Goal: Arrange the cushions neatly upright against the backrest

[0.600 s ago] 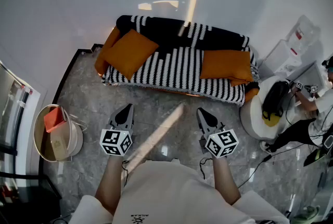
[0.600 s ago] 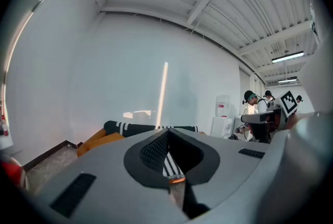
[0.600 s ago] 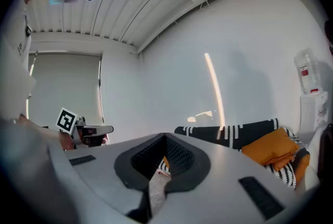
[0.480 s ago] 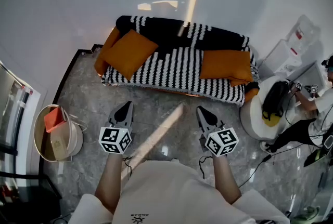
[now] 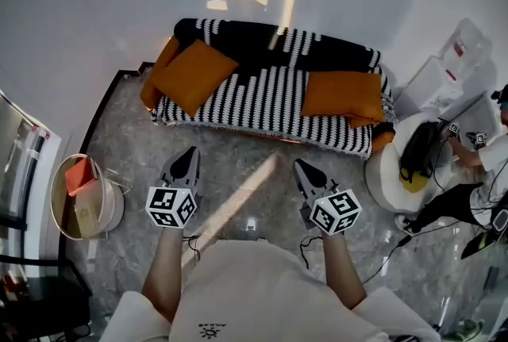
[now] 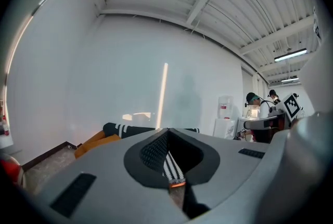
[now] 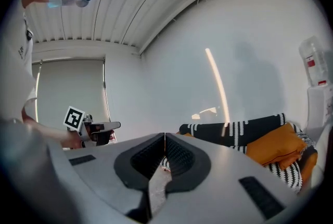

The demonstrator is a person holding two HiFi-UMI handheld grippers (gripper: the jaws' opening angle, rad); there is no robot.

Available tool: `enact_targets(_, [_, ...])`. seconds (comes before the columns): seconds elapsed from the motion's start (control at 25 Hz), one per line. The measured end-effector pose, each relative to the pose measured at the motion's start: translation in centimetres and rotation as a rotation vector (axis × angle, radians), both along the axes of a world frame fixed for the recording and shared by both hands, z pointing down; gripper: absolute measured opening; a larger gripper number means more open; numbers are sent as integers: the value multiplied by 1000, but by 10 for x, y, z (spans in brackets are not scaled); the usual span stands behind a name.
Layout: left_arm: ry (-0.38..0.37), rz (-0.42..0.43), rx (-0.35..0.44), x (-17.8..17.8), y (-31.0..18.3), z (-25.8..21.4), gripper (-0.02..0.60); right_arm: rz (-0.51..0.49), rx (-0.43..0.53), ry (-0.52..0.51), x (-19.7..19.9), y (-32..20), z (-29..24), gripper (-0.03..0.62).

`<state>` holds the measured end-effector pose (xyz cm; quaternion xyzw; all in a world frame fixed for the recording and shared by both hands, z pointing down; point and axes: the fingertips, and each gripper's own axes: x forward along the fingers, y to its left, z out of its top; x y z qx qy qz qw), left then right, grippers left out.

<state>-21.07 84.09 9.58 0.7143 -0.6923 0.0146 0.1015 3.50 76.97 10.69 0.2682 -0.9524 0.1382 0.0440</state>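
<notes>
Holding nothing in left gripper (image 5: pixel 189 154), jaws pressed together; likewise right gripper (image 5: pixel 301 167); beyond them on striped sofa (image 5: pixel 270 98), left cushion (image 5: pixel 193 77) and right cushion (image 5: pixel 343 97).

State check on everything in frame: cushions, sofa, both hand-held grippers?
left cushion: tilted on a corner at the sofa's left end, not upright
right cushion: slumped at the right end, not upright
sofa: striped cover on, a cushion at each end
left hand-held gripper: shut, empty, over the floor
right hand-held gripper: shut, empty, over the floor
</notes>
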Motion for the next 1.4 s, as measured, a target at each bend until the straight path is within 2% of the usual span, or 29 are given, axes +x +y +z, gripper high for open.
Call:
enact_targets(0.28, [-14, -51, -45, 19, 5, 12, 18, -54, -28, 4, 19, -9, 16, 23])
enact_targets(0.56, [-11, -113, -62, 8, 21, 20, 18, -99, -69, 1, 13, -12, 32, 23])
enact_targets(0.96, [-5, -116, -64, -22, 9, 29, 18, -188, -44, 19, -42, -10, 30, 23])
enact_targets(1.4, [11, -75, -64, -104, -42, 41, 18, -188, -33, 35, -137, -50, 33, 23])
